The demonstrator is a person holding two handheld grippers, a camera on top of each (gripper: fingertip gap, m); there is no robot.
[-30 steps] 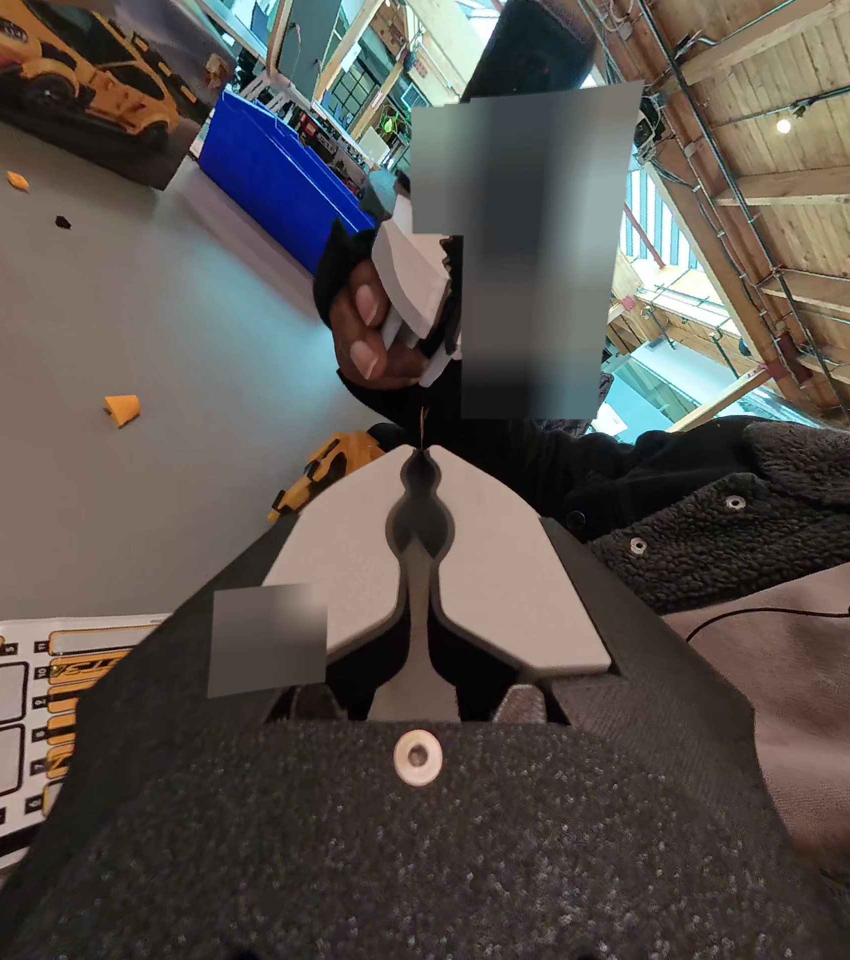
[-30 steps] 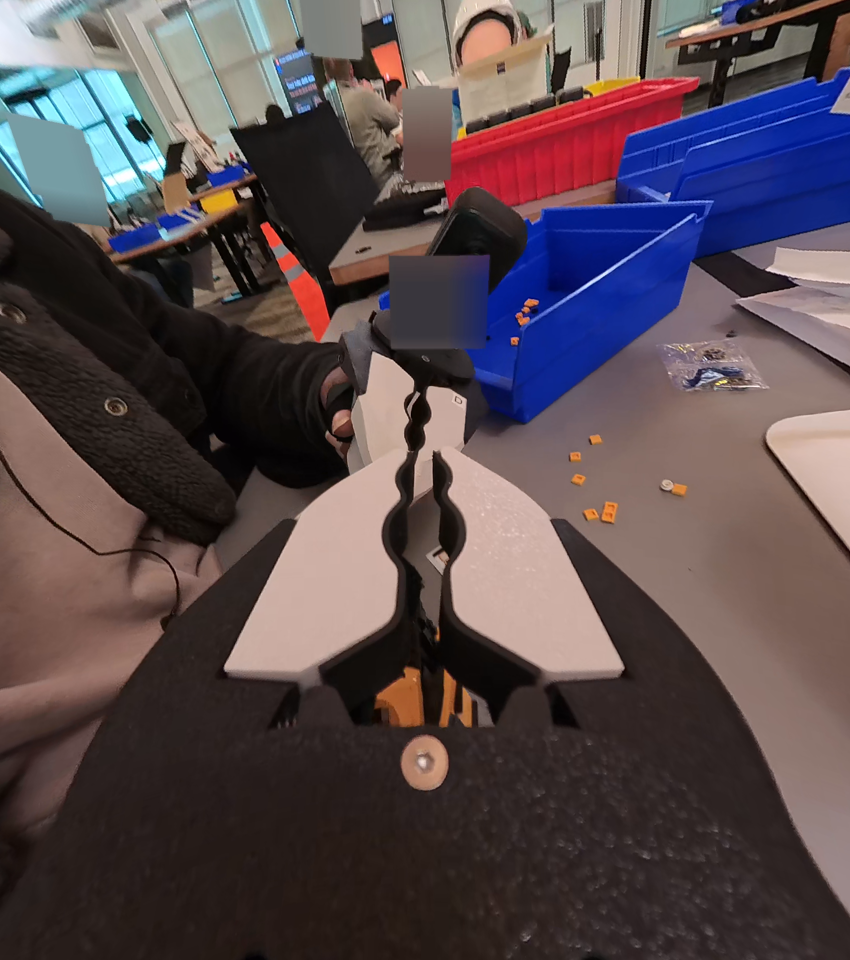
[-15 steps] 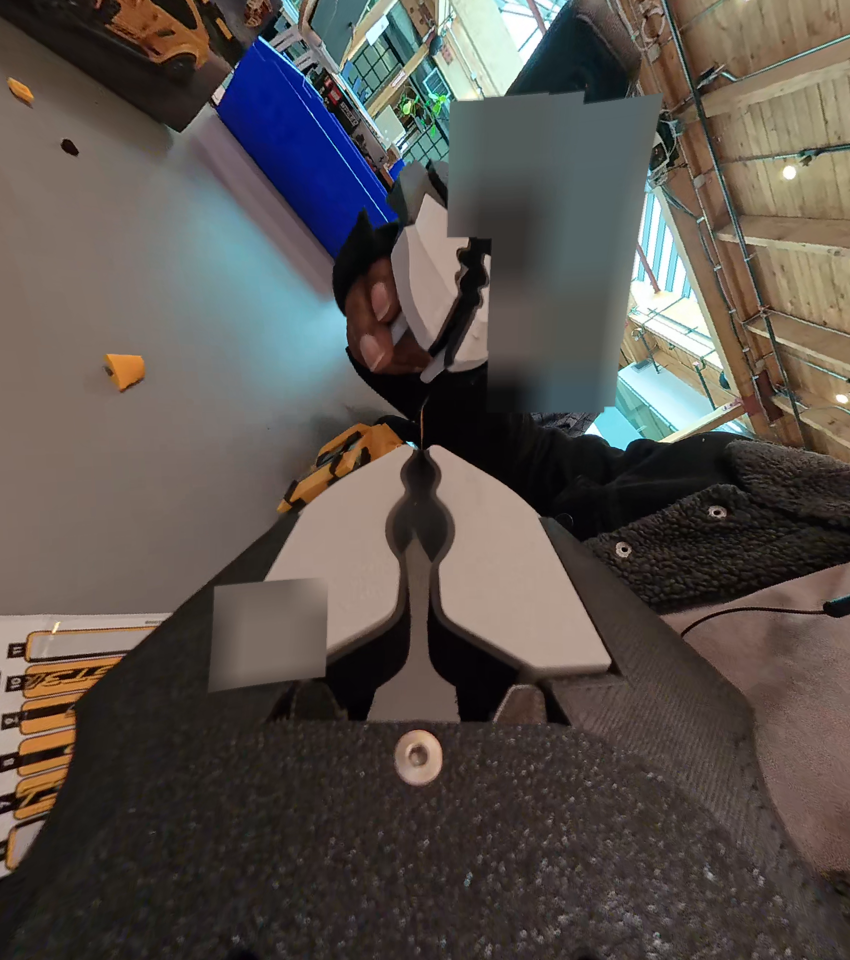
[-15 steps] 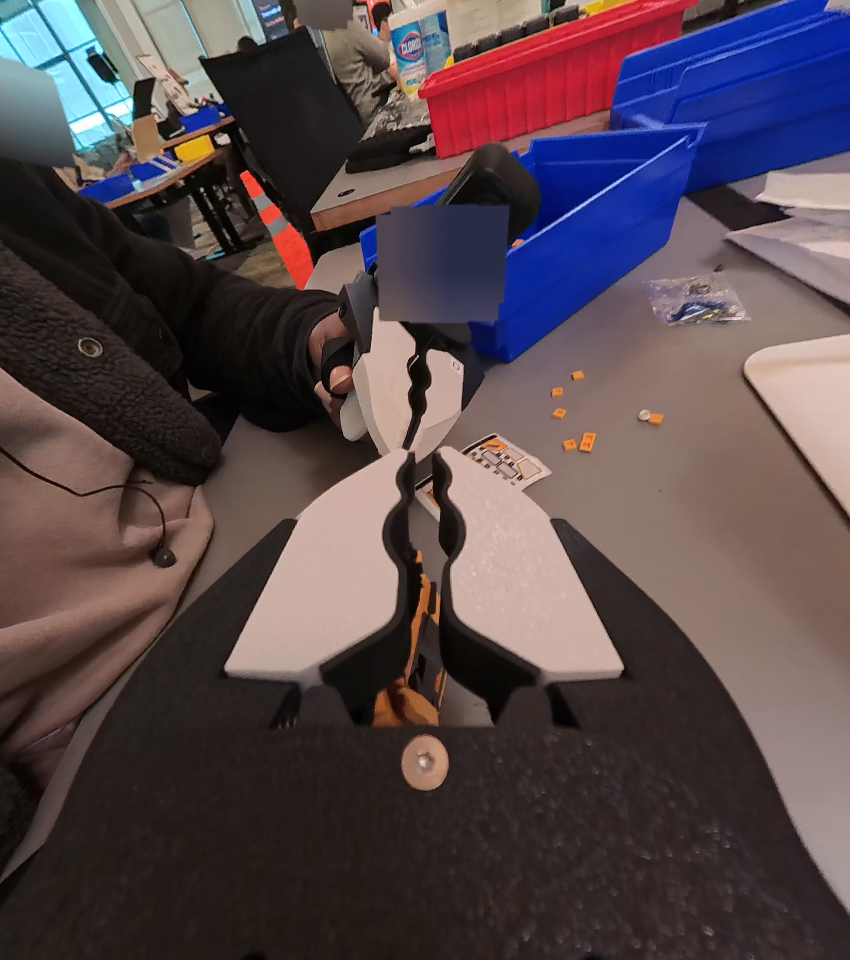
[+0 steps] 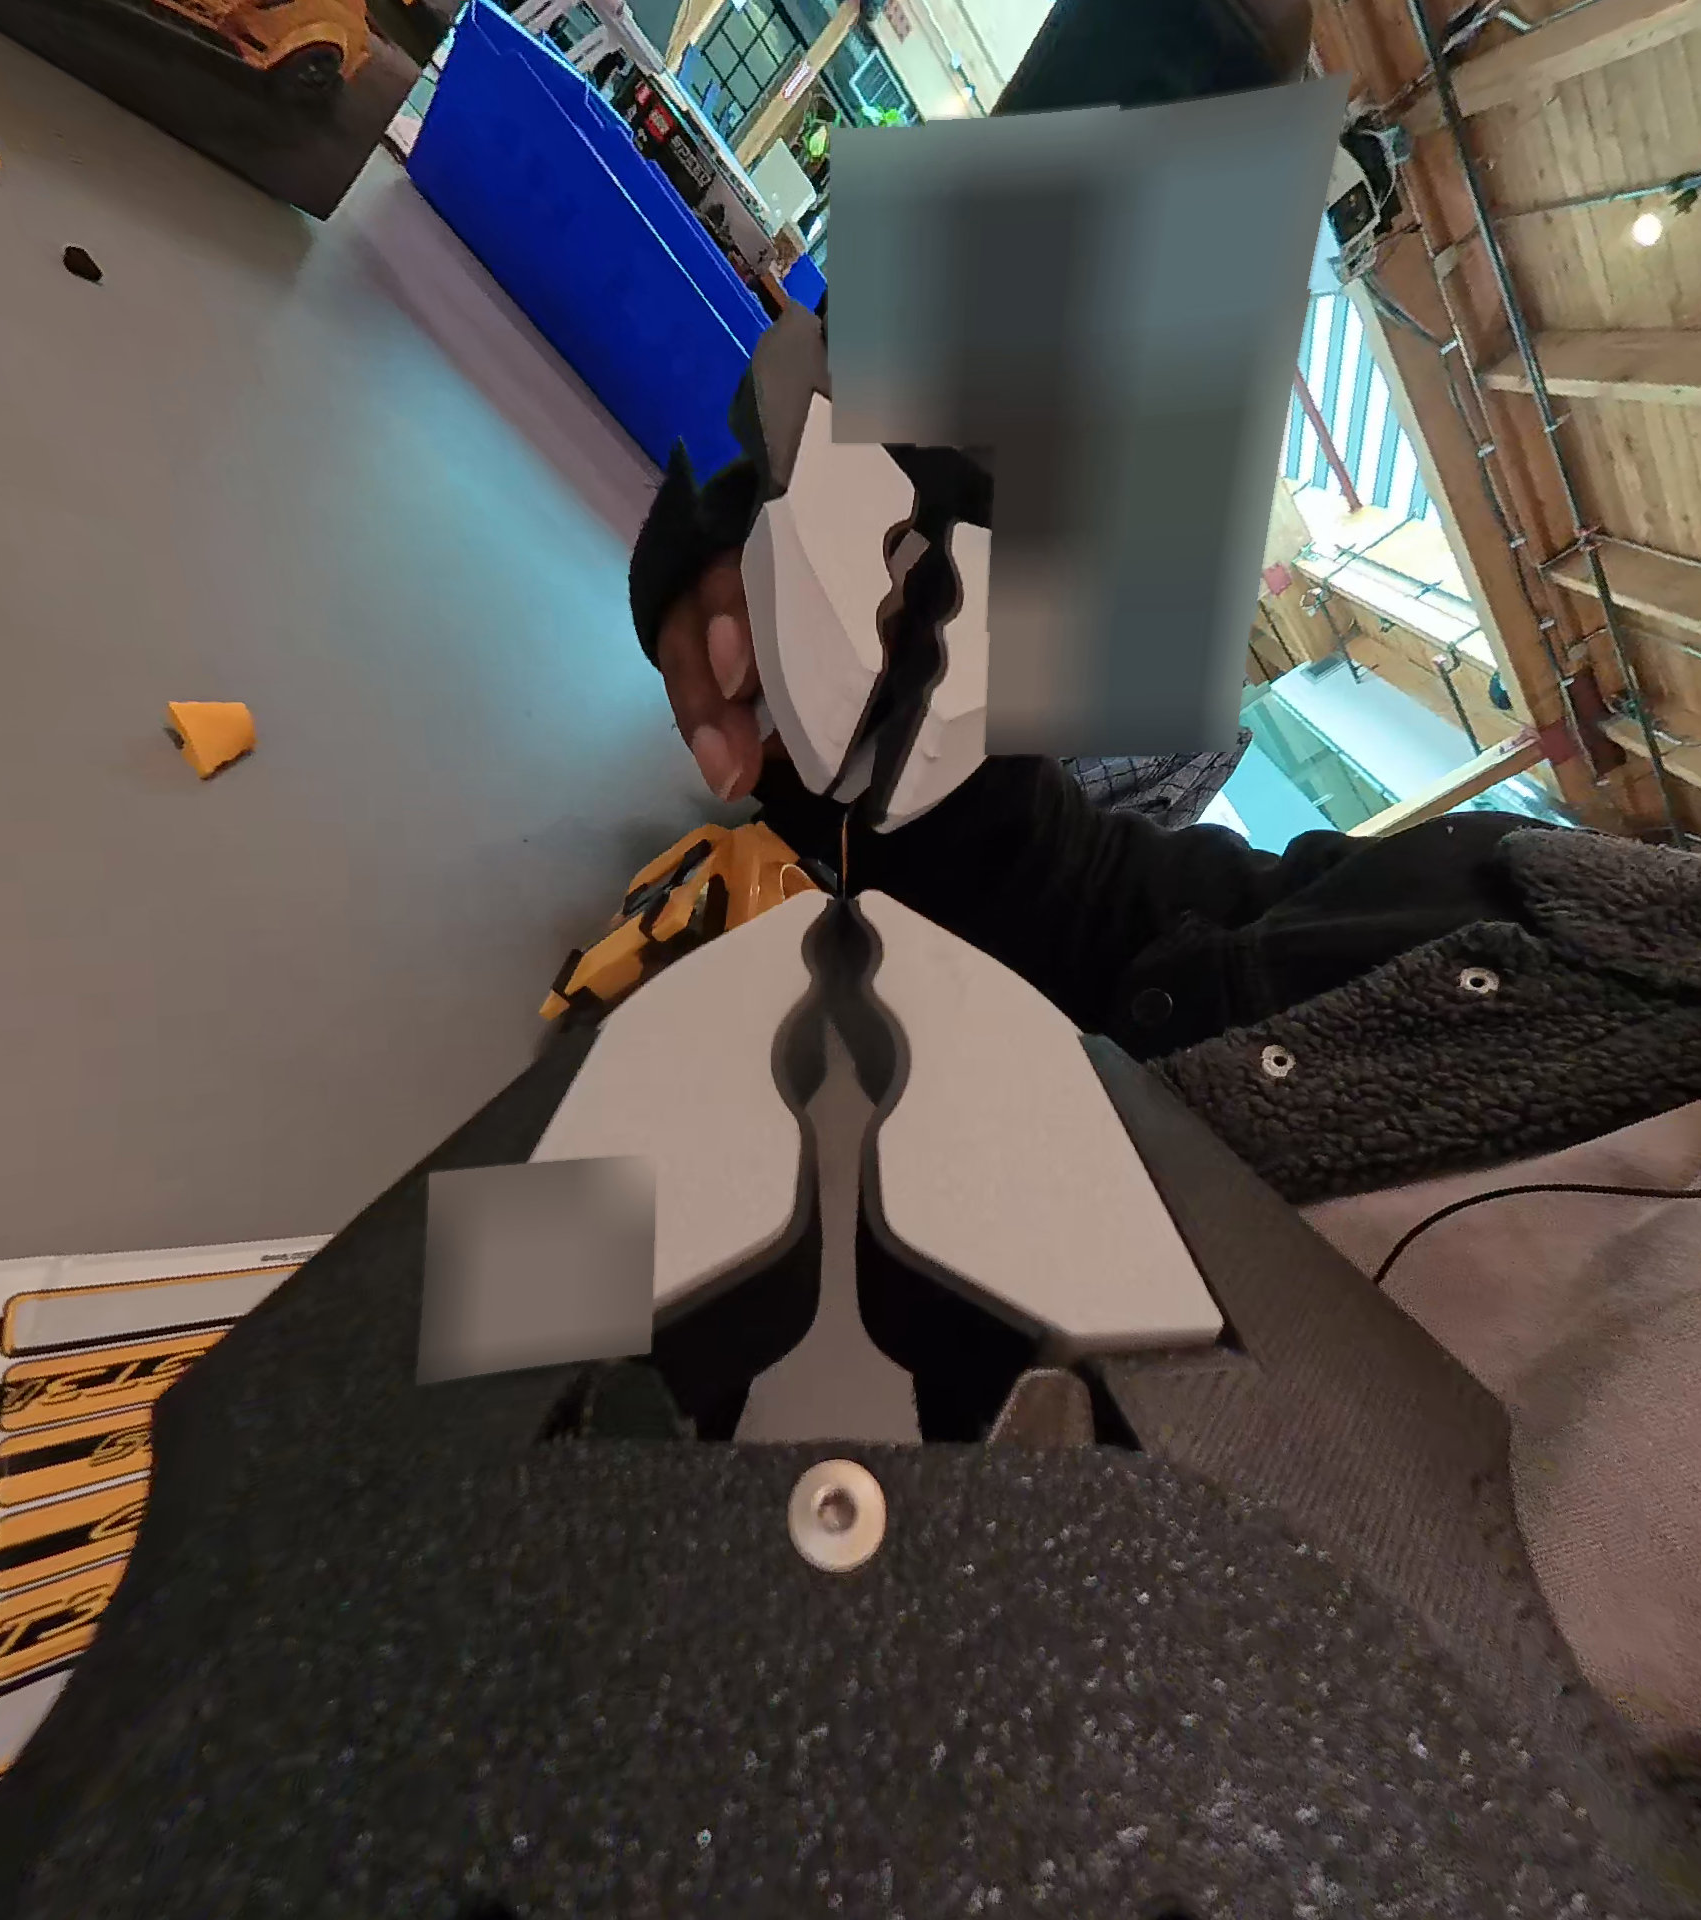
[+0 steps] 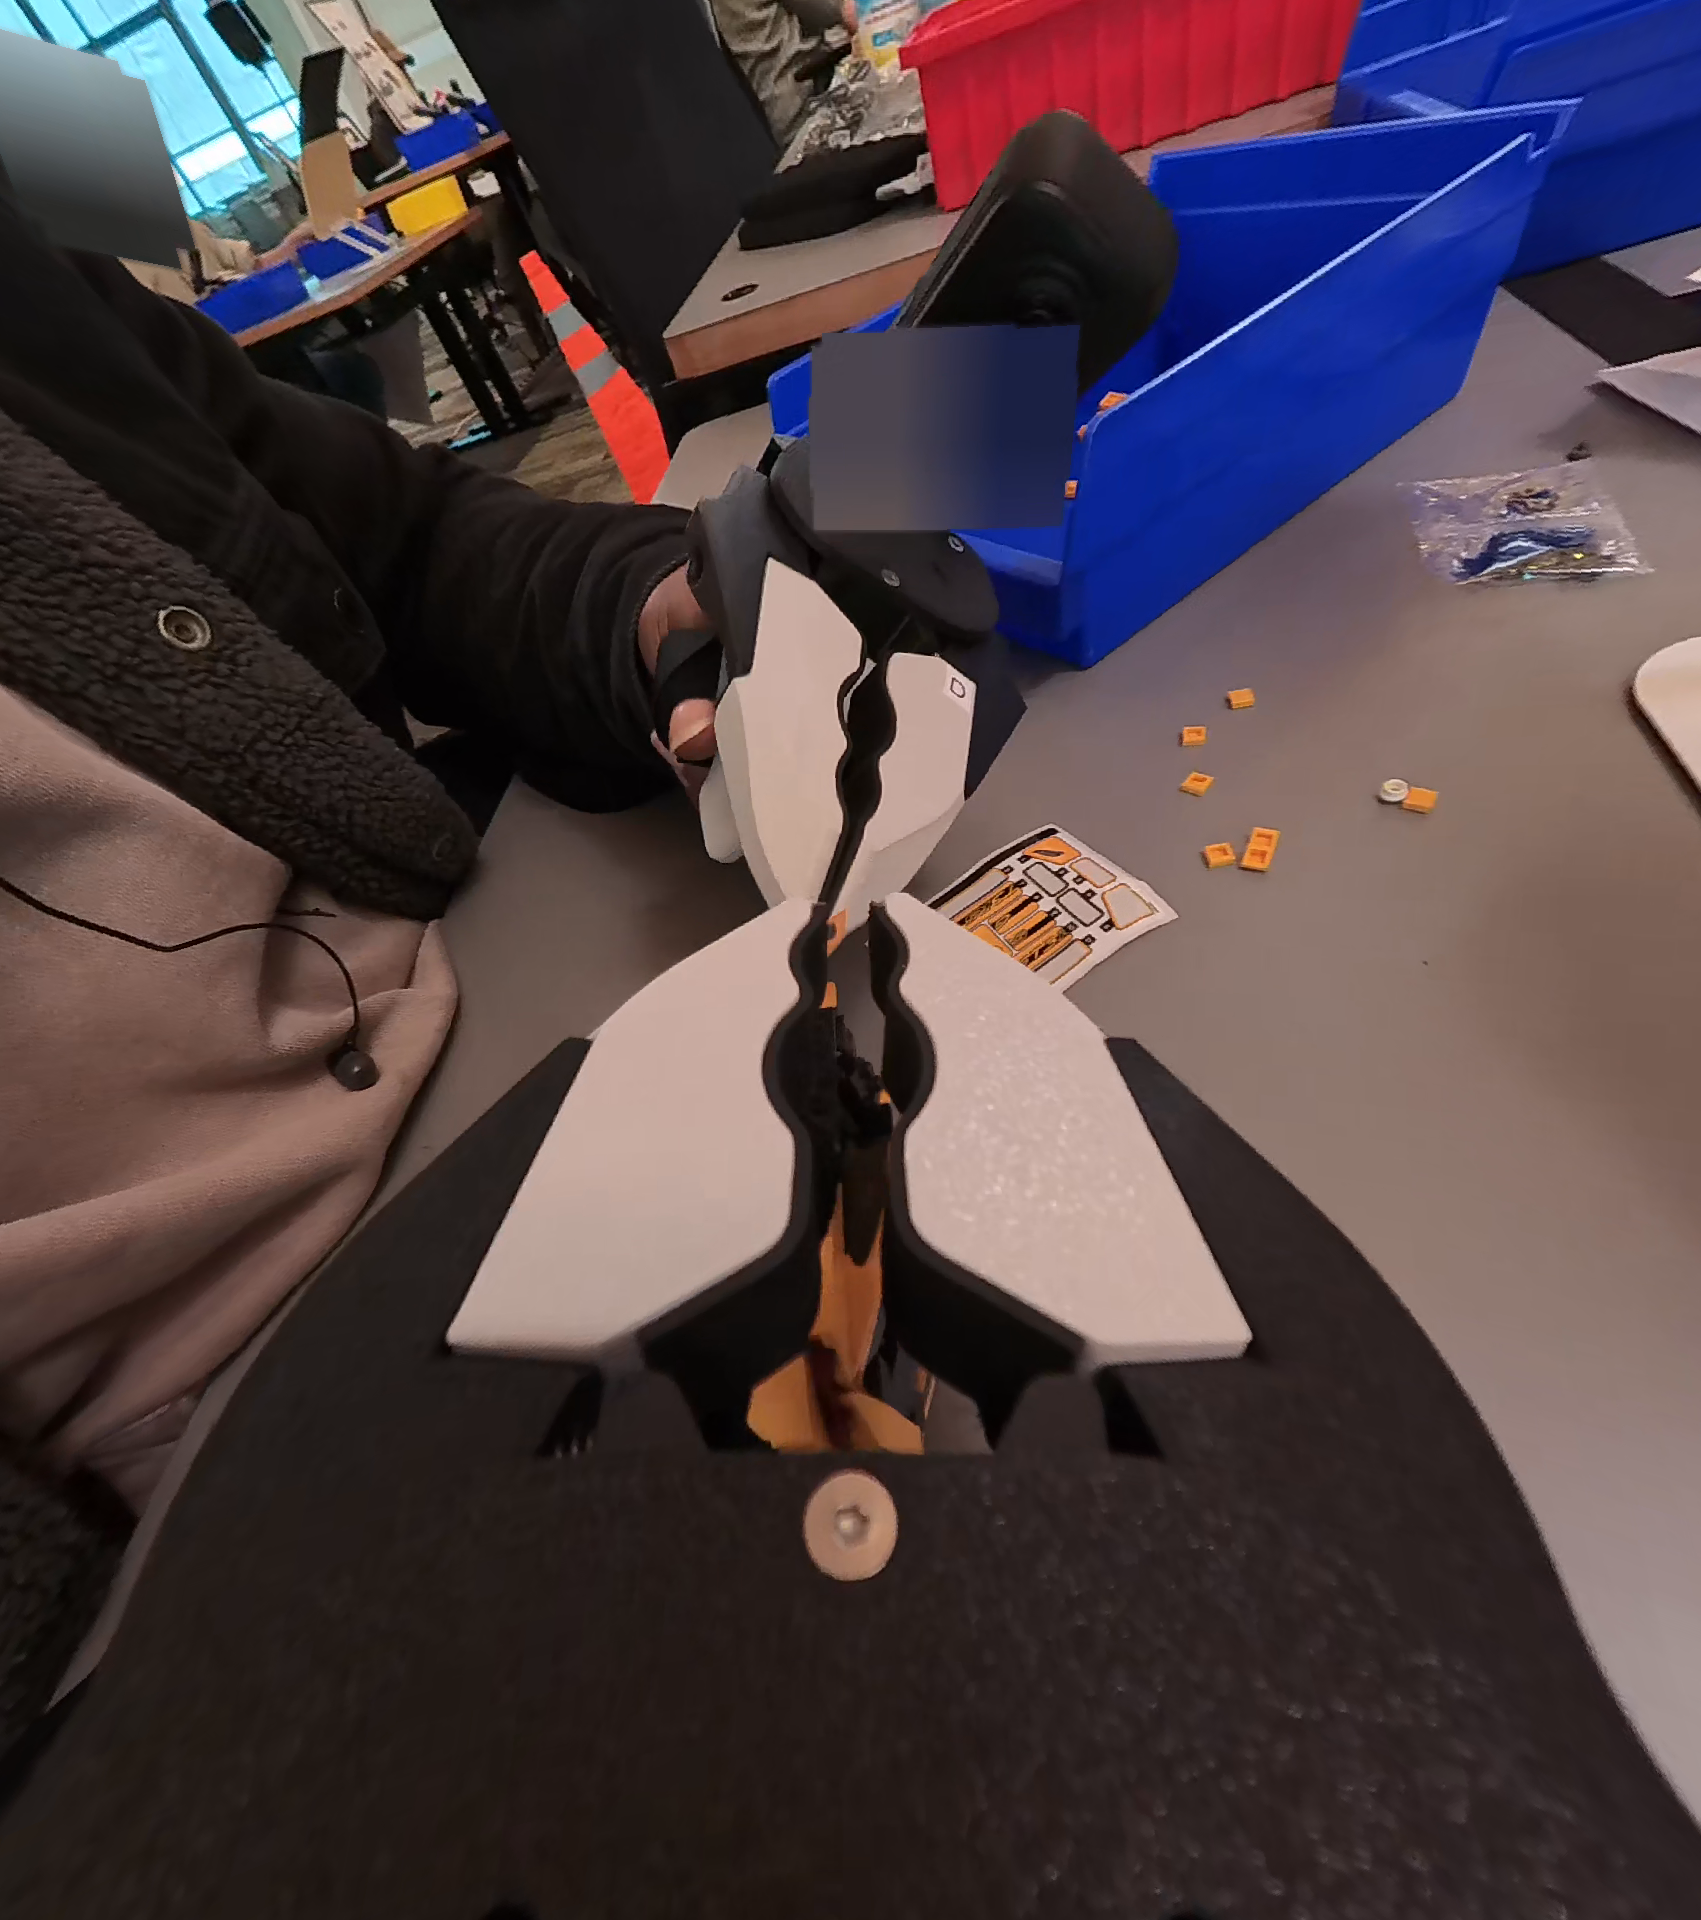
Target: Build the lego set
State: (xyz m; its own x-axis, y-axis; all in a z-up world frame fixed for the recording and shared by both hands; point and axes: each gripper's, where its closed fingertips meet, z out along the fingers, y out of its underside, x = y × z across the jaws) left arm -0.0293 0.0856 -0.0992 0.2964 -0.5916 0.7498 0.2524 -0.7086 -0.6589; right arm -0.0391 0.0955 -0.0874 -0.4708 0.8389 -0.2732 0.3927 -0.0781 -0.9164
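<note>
We count two tongs. The left tongs (image 5: 841, 906) are fully closed, pinching the edge of a thin orange sticker (image 5: 843, 852). The right tongs (image 6: 848, 920) grip the orange-and-black toy car (image 6: 851, 1226) over the tabletop (image 6: 1345, 1039). Six small orange tiles (image 6: 1256, 847) lie scattered by one sticker sheet (image 6: 1054, 914); the nearest blue bin (image 6: 1293, 416) holds more orange pieces.

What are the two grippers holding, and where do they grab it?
The left gripper pinches a thin orange sticker by its edge. The right gripper grips the orange toy car by its side.
</note>
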